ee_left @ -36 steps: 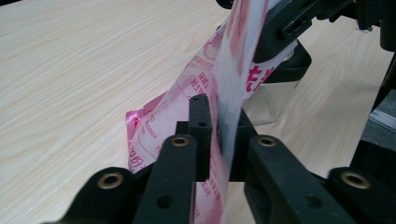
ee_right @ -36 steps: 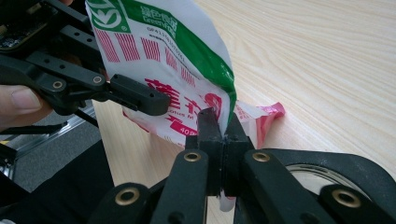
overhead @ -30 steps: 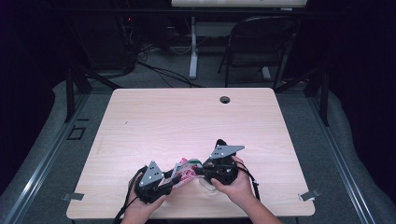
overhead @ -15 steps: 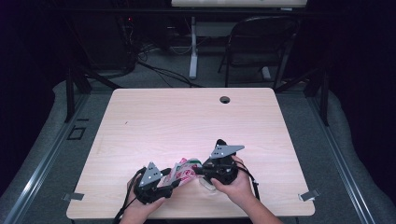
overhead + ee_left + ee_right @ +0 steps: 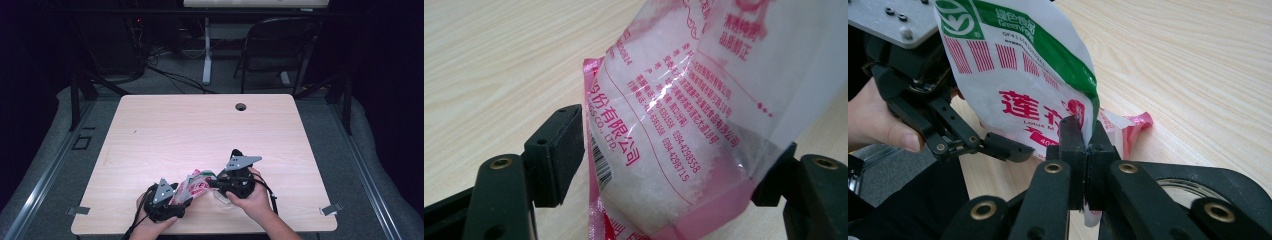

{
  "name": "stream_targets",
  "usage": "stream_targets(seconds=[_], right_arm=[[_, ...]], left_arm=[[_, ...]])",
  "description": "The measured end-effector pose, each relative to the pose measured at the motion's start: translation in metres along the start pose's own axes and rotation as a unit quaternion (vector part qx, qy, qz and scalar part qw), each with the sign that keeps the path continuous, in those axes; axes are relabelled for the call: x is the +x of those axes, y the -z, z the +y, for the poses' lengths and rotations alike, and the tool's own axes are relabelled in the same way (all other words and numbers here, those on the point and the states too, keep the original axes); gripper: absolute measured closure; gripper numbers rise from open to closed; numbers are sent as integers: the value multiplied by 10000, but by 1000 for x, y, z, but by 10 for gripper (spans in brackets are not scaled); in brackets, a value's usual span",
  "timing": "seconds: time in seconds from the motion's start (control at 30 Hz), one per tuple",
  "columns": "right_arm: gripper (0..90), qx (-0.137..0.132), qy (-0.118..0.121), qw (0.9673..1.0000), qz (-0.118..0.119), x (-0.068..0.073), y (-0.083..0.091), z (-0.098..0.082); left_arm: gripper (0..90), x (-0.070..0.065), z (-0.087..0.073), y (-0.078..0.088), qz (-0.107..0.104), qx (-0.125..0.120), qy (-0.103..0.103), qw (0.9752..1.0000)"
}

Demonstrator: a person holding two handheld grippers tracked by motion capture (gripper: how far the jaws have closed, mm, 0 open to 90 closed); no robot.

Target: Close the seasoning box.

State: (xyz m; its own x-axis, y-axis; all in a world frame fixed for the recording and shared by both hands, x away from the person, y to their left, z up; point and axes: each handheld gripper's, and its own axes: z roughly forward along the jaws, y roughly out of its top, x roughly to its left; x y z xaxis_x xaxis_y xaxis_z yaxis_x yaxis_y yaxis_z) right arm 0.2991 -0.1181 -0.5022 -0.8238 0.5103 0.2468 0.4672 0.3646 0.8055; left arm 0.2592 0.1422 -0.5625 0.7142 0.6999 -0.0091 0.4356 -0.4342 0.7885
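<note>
A clear plastic bag (image 5: 196, 186) of white granules, printed in pink and green, hangs between my two grippers near the table's front edge. My right gripper (image 5: 1087, 145) is shut on the bag's (image 5: 1018, 65) edge, pads pinching the film. My left gripper (image 5: 666, 165) has just been opening its jaws. The bag's (image 5: 684, 100) pink bottom end sits between them, and the left pad stands just off its edge. In the high view the left gripper (image 5: 185, 197) is left of the bag and the right gripper (image 5: 214, 183) is right of it.
The light wooden table (image 5: 200, 125) stretches away bare beyond the hands, with a cable hole (image 5: 241, 106) near its far edge. A black chair (image 5: 280, 45) and a desk leg (image 5: 206, 55) stand on the floor behind it.
The left gripper has sunk a little toward the table's near edge, and the bag's lower end with it. The right gripper has kept its place.
</note>
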Motion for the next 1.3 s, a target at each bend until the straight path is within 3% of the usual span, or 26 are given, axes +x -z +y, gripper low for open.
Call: stream_targets(seconds=[0.43, 0.57, 1.3], right_arm=[[896, -15, -43, 10000, 26, 0, 1, -3], [895, -12, -43, 10000, 19, 0, 1, -4], [895, -8, -44, 10000, 23, 0, 2, -6]], left_arm=[[272, 0, -8, -17, 38, 173, 11, 9998], [273, 1, -10, -20, -21, 176, 129, 9998], [274, 3, -8, -30, -116, 431, 168, 9989]])
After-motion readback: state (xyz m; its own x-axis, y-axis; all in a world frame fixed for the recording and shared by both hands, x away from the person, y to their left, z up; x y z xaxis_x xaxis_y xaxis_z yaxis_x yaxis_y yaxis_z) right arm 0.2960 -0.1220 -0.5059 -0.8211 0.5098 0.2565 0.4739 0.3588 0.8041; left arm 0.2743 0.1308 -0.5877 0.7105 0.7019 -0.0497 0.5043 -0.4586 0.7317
